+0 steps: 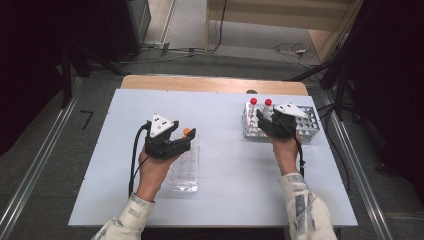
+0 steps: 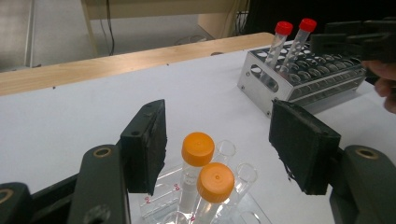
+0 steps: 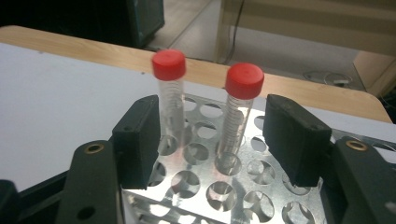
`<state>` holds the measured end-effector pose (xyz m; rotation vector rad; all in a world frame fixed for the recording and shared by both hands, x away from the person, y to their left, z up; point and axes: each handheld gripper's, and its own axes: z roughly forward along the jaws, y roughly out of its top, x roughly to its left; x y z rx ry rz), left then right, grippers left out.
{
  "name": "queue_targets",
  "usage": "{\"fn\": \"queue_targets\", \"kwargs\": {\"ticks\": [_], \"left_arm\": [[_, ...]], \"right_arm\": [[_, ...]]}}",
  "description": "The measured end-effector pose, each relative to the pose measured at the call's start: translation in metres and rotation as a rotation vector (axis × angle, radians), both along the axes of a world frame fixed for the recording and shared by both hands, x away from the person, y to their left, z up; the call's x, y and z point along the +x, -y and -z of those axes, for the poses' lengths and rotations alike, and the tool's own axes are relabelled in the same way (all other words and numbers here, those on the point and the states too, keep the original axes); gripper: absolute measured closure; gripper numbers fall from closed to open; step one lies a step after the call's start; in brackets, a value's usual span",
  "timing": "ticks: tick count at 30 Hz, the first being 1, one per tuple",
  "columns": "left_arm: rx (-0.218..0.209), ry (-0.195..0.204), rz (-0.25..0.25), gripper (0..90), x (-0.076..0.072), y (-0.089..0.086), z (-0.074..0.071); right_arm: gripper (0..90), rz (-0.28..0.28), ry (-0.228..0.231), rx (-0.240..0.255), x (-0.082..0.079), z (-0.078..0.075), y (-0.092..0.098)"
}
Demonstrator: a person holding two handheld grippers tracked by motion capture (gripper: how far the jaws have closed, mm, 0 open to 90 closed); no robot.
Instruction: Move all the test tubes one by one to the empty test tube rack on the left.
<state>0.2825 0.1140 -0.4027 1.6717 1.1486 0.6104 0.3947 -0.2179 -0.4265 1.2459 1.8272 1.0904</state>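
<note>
High view: we look forward and down from above the person's side, whole counter [image 1: 220,165] in frame, far off. Left gripper view sits low and close over the orange-capped tubes [image 2: 208,170], facing across to the metal rack [image 2: 299,79]. Right gripper view is right up at that rack, facing the two red-capped tubes [image 3: 243,107]. All three share rack and red caps.
</note>
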Motion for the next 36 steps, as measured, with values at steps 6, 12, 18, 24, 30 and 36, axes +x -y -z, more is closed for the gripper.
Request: {"fn": "queue_targets", "kwargs": {"ticks": [6, 12, 18, 24, 30, 36], "left_arm": [[-0.001, -0.008, -0.002, 37.6, 0.0, 0.0, 0.001], [0.001, -0.004, -0.001, 37.6, 0.0, -0.001, 0.001], [0.0, -0.004, 0.003, 37.6, 0.0, 0.001, 0.001], [0.001, -0.001, -0.003, 37.5, 0.0, -0.001, 0.001], [-0.001, -0.007, -0.003, 35.9, 0.0, 0.0, 0.001], [0.007, -0.014, -0.023, 28.4, 0.001, 0.0, 0.001]], "right_arm": [[39.1, 0.022, -0.044, 0.018, 0.021, 0.006, 0.002], [47.9, 0.034, -0.07, 0.023, 0.031, 0.015, 0.006], [57.5, 0.027, -0.07, 0.028, 0.036, 0.019, 0.007], [66.7, 0.029, -0.063, 0.026, 0.038, 0.022, 0.006], [70.7, 0.034, -0.063, 0.028, 0.038, 0.022, 0.007], [70.7, 0.031, -0.036, 0.052, 0.035, 0.013, 0.009]]}}
